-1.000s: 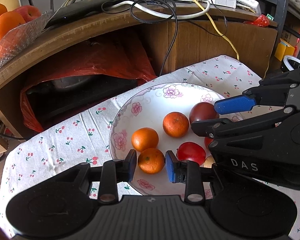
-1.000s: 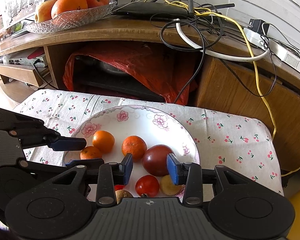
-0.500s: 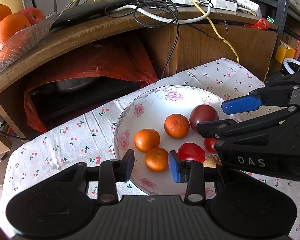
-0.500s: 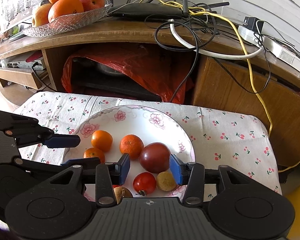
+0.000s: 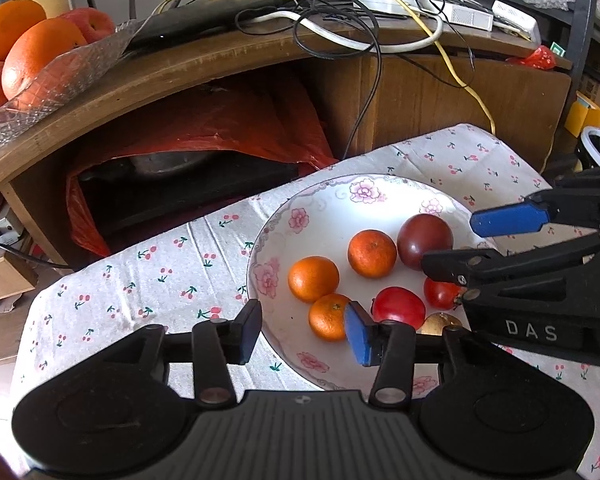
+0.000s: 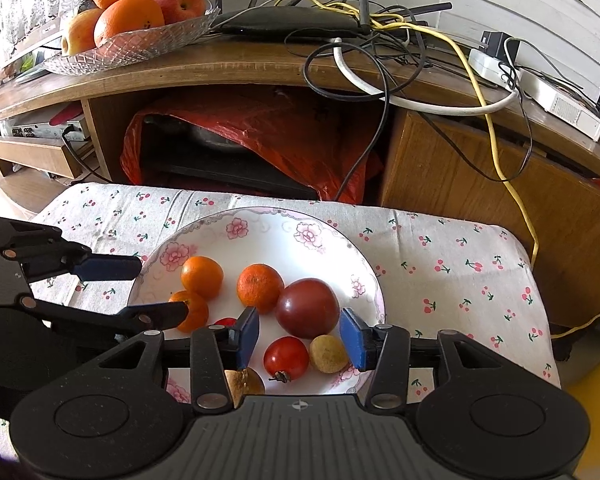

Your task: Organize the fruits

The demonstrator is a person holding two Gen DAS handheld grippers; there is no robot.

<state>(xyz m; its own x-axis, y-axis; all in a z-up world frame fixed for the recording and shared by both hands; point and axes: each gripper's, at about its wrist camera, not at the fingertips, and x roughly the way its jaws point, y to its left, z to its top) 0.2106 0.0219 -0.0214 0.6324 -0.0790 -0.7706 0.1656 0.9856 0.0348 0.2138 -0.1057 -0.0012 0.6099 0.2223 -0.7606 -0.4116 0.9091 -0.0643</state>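
A white floral plate rests on the cherry-print cloth. On it lie three tangerines, a dark purple plum, red tomatoes and a small brown fruit. My left gripper hangs open above the plate's near left rim, nothing between its fingers. My right gripper is open too, above the tomato and the small brown fruit, holding nothing. Each gripper shows from the side in the other view.
Behind the plate stands a wooden cabinet with a red plastic bag in its open shelf. Tangled cables and a router lie on top. A glass bowl of oranges and apples stands at the top left.
Both grippers have pulled back and up from the plate. Their fingers have spread wider. The fruits have stayed in place.
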